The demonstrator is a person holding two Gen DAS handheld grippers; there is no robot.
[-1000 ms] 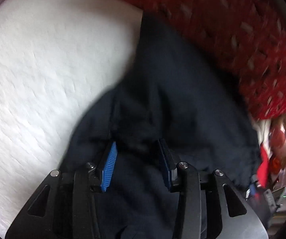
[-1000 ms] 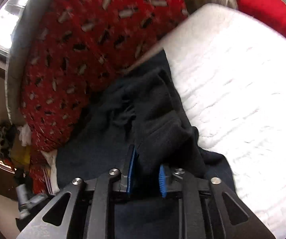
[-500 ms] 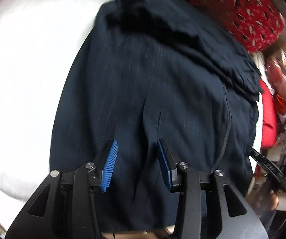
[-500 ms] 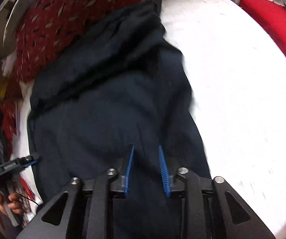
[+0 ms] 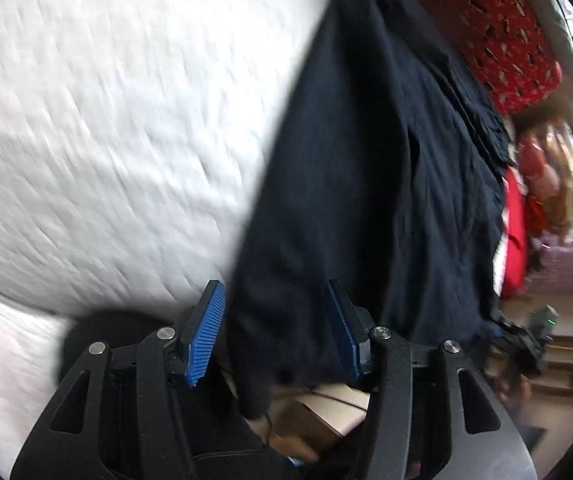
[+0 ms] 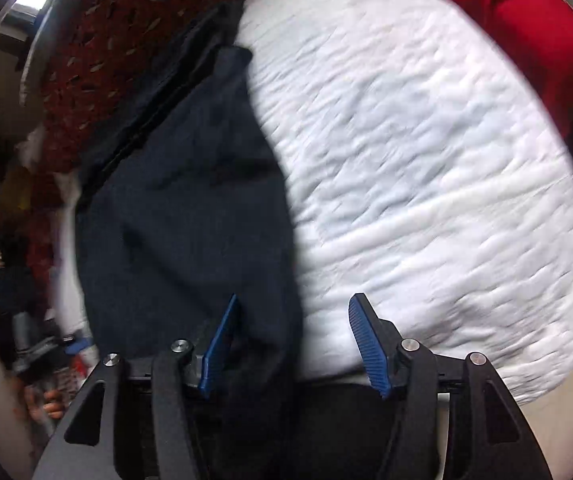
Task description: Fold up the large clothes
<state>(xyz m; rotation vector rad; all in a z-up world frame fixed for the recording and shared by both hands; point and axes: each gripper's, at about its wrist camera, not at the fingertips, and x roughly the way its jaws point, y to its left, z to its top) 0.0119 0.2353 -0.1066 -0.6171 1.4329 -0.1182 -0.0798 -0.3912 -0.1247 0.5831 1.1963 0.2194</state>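
My left gripper [image 5: 276, 328] is opening, its blue pads [image 5: 205, 334] standing apart with the hanging near end of the dark navy garment [image 5: 374, 184] between them; the cloth drapes loosely through the gap and neither pad presses on it. My right gripper [image 6: 292, 344] is opening too, and its jaws stand wide. The garment's edge lies against the left pad [image 6: 219, 346] there, while the right one has only the white quilted cover [image 6: 426, 168] behind it, so I hold nothing firmly on that side either. The garment lies stretched out long across the white cover, its far end bunched against a red patterned blanket [image 5: 498, 28]. Its near end spills over the cover's edge toward me. In the left view the garment takes the right half of the cover; in the right view it takes the left. Both views are blurred. A plain red cloth [image 6: 526, 12] sits beyond the cover's far corner.
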